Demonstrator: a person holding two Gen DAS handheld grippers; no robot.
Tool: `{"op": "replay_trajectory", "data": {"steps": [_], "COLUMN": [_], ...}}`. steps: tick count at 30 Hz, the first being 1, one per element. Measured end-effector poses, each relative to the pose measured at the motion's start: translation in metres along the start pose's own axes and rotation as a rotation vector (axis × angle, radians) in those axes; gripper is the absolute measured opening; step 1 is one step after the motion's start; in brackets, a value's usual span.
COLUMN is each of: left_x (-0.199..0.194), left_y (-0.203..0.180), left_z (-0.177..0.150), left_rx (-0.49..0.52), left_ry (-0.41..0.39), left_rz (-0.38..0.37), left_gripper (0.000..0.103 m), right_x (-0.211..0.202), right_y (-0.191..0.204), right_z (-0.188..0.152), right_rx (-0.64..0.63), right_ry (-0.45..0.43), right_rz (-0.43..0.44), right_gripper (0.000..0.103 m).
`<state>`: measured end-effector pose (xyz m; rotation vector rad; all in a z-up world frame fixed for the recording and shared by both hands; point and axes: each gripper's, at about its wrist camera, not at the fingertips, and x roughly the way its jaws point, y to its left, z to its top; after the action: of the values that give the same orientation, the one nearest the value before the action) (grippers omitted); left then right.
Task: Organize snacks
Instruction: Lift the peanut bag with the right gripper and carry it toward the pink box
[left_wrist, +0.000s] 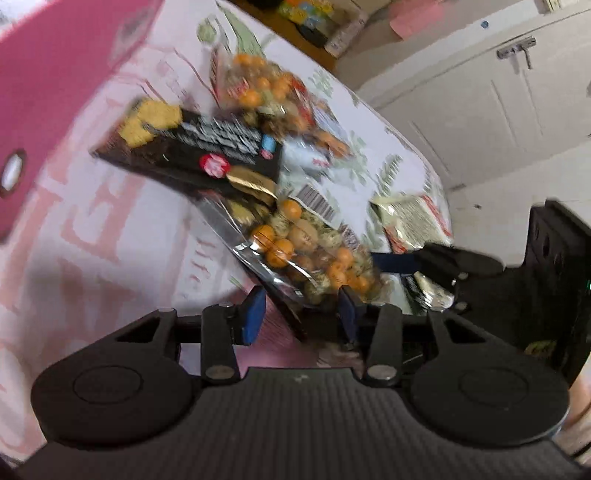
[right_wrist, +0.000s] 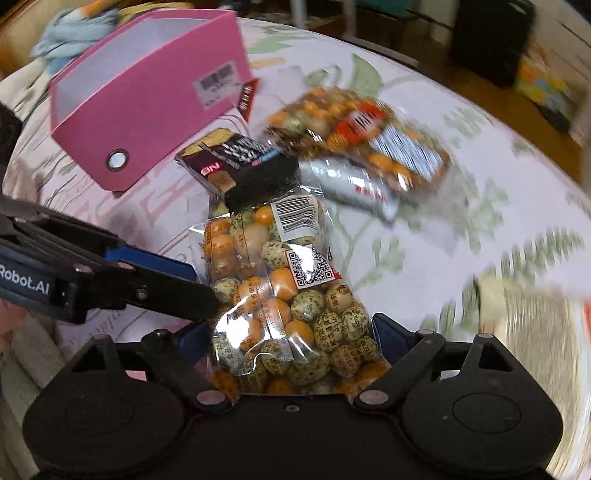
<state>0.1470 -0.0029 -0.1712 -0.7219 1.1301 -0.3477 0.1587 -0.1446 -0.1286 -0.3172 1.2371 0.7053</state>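
Nut bag (right_wrist: 288, 288) – light, slippery, crinkling film
Left tongs (left_wrist: 302, 314) are pinching its edge nearest the pink box (right_wrist: 147, 103); right tongs (right_wrist: 288, 328) are straddling it, spread – seams are likely gripping best.

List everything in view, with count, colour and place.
box: one, pink, open, far left on the tablecloth
cracker carton: one, black, beside the box
nut bags: two, clear with orange and speckled nuts, one near, one far
silver packet: one, between the bags
pale packet: one, right edge, blurred
tablecloth: one, white, green leaf print
left claw: one, black, blue pads, at near bag's edge
right claw: one, open, straddling near bag
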Motion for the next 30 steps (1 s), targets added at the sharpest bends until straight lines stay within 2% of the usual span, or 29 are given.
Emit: {"op": "replay_trajectory", "data": {"steps": [5, 7, 11, 16, 21, 23, 27, 30], "left_x": [0.006, 0.007, 0.011, 0.02, 0.024, 0.024, 0.019, 0.01], "left_y": [0.003, 0.003, 0.002, -0.009, -0.028, -0.032, -0.041, -0.055], "left_z": [-0.005, -0.007, -0.011, -0.017, -0.025, -0.026, -0.028, -0.033], "left_rx": [-0.041, -0.055, -0.041, 0.031, 0.14, 0.159, 0.183, 0.231], "left_ry": [0.079, 0.106, 0.118, 0.125, 0.126, 0.148, 0.196, 0.229], "left_rz": [-0.011, -0.01, -0.004, 0.008, 0.04, 0.03, 0.039, 0.075], "left_gripper": [0.043, 0.043, 0.043, 0.041, 0.042, 0.042, 0.042, 0.043], "right_x": [-0.005, -0.01, -0.014, -0.015, -0.013, -0.017, -0.028, -0.036], "right_y": [0.014, 0.013, 0.009, 0.012, 0.027, 0.031, 0.043, 0.045], "right_z": [-0.021, -0.031, -0.044, -0.062, -0.068, -0.067, -0.068, -0.068], "right_rx": [0.143, 0.177, 0.244, 0.249, 0.235, 0.239, 0.247, 0.321], "right_ry": [-0.008, -0.014, 0.0, -0.046, -0.093, -0.101, -0.079, -0.041], "right_rz": [-0.058, -0.036, 0.062, 0.092, 0.019, 0.013, -0.02, -0.004], "right_gripper": [0.094, 0.094, 0.095, 0.094, 0.093, 0.092, 0.092, 0.092]}}
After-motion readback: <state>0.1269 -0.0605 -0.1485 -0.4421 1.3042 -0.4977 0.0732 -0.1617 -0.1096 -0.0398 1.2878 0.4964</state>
